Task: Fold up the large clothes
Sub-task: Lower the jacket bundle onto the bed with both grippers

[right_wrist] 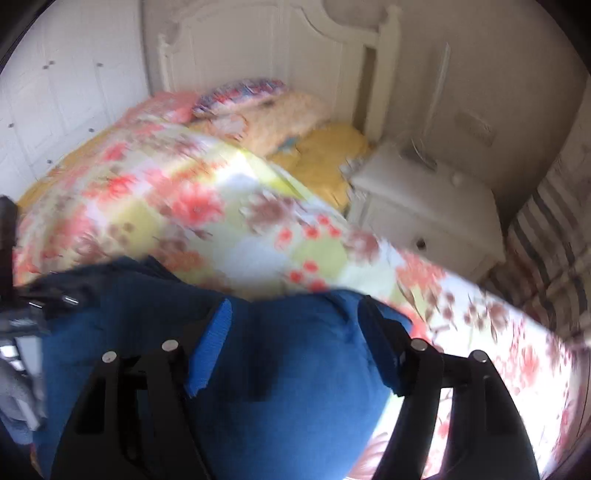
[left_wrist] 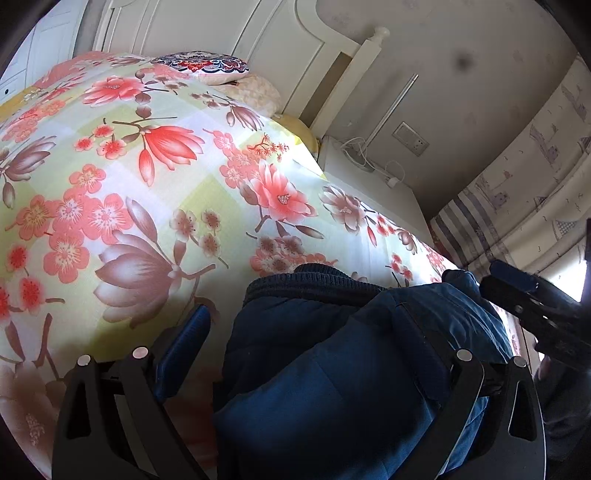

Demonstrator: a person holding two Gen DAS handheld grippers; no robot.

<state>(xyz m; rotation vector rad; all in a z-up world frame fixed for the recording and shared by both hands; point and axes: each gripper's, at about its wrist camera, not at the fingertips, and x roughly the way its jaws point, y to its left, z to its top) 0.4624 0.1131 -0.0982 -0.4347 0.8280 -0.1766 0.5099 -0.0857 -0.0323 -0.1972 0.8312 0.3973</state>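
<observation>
On the bed (left_wrist: 110,184), at its near edge, lies the dark blue jacket (left_wrist: 332,369), bunched on the flowered quilt (left_wrist: 155,155), its ribbed hem (left_wrist: 306,284) turned toward the headboard (left_wrist: 229,33). My left tongs (left_wrist: 317,354) stand wide: one blue finger (left_wrist: 184,343) is over the quilt just left of the jacket, and the other is sunk in the jacket's folds, so I cannot tell whether cloth is really caught between them. My right tongs (right_wrist: 295,343) show in their own view, which is blurred; they too stand wide, both blue fingers (right_wrist: 212,343) pressed against a bulge of the jacket (right_wrist: 288,369) that fills the gap between them, though I cannot say the cloth is gripped. From the left view my right tongs (left_wrist: 532,306) appear at the right edge, just beside the jacket's far end. Past the quilt, by the headboard, lie a patterned pillow (left_wrist: 207,66) on a pale pillow (left_wrist: 255,92), with a yellow sheet (right_wrist: 325,155) beside them. A white nightstand (right_wrist: 424,206) stands near the bed, cables (left_wrist: 362,155) lying on it, below a wall socket (left_wrist: 410,138), and a striped curtain (left_wrist: 491,206) hangs at the right.
</observation>
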